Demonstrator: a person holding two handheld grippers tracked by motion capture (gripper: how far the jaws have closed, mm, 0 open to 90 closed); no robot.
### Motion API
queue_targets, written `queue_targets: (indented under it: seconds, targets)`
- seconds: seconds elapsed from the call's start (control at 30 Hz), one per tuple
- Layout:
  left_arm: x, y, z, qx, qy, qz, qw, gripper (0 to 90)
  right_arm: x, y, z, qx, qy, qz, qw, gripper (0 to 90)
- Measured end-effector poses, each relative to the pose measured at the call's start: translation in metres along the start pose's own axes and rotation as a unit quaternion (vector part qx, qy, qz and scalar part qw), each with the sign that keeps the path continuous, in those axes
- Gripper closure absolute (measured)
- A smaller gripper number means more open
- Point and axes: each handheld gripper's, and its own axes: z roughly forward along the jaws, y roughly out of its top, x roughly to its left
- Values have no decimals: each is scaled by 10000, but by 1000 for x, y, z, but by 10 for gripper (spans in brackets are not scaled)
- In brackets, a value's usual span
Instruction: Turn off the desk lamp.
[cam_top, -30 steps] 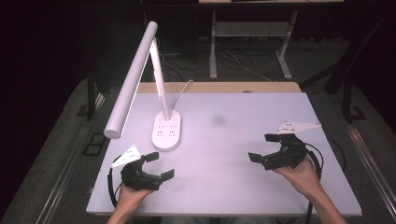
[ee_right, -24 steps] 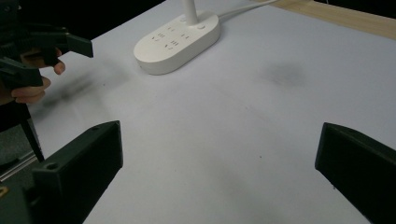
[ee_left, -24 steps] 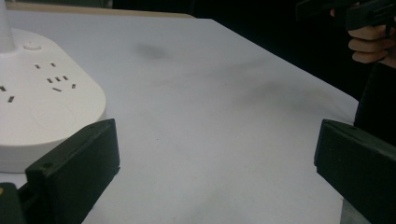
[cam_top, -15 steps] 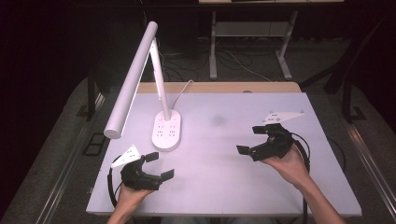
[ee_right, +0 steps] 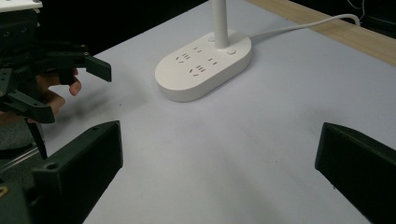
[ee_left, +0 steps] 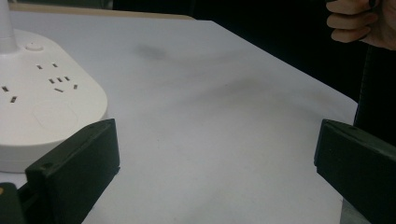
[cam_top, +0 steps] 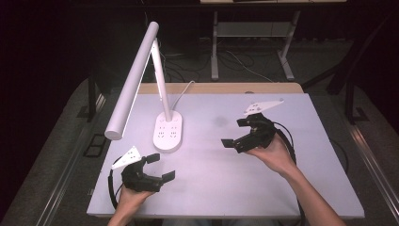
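White desk [cam_top: 282,188], high view: lamp base [cam_top: 168,132] with sockets sat left of centre, stem up, long lamp head [cam_top: 131,84] angled toward near-left. Left hand-held gripper [cam_top: 157,167] near front-left edge, jaws wide apart, empty. Right hand-held gripper [cam_top: 235,133] mid-right, jaws spread, empty.

Left gripper view: black jaws far apart over bare desk, lamp base at left, right hand [ee_left: 359,23] top right.

Right gripper view: jaws wide, nothing held; lamp base ahead, white cable [ee_right: 303,25] trailing right, left hand-held gripper at upper left.
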Motion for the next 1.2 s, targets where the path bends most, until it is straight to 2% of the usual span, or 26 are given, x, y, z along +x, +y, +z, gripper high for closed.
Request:
queue_targets:
  seconds: [0.47,0.73,1.2]
  targets:
    - [1,0,-1,-18,-8,-24,10000,0,-1,24,30,148,144,-58,9998,9]
    - [1,0,-1,-21,-19,-31,10000,0,-8,34,46,184,104,-42,9998,9]
    - [1,0,-2,-26,-21,-44,10000,0,-9,54,77,261,119,-67,9996,16]
